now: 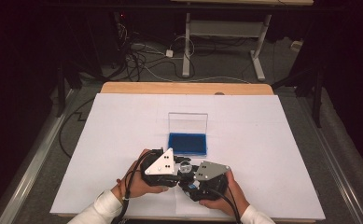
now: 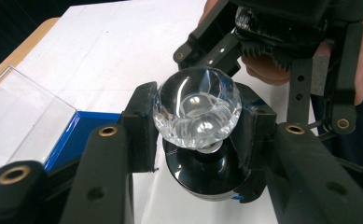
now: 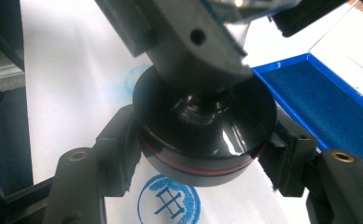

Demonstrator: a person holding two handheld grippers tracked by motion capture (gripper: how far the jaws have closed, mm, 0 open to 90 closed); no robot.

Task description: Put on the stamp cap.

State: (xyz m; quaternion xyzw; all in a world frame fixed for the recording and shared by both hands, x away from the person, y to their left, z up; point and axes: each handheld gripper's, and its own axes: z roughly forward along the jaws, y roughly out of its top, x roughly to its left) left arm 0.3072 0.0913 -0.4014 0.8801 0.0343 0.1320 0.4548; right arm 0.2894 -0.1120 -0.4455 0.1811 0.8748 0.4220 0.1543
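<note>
Both grippers meet over the near-middle of the white sheet (image 1: 244, 140) on the bench (image 1: 184, 88), just in front of the blue ink pad (image 1: 187, 143) with its clear lid (image 1: 188, 122) standing upright. The left gripper (image 2: 198, 121) is clenched on the clear faceted knob (image 2: 197, 109) of a stamp, pads pressing it from both sides. The right gripper (image 3: 202, 154) is clenched on the stamp's round black base (image 3: 205, 140), jaws pressing its rim left and right; a thin red line runs around the base's lower edge. The stamp stands upright, knob on top; whether the base sits on the paper or just above it cannot be told. In the right gripper view a blue round stamp print (image 3: 169, 199) lies on the sheet just in front of the base, and a fainter blue print (image 3: 137, 77) behind it. In the high view the person's hands hold the left gripper (image 1: 163, 168) and right gripper (image 1: 202, 179) close together, grey plates on top.
</note>
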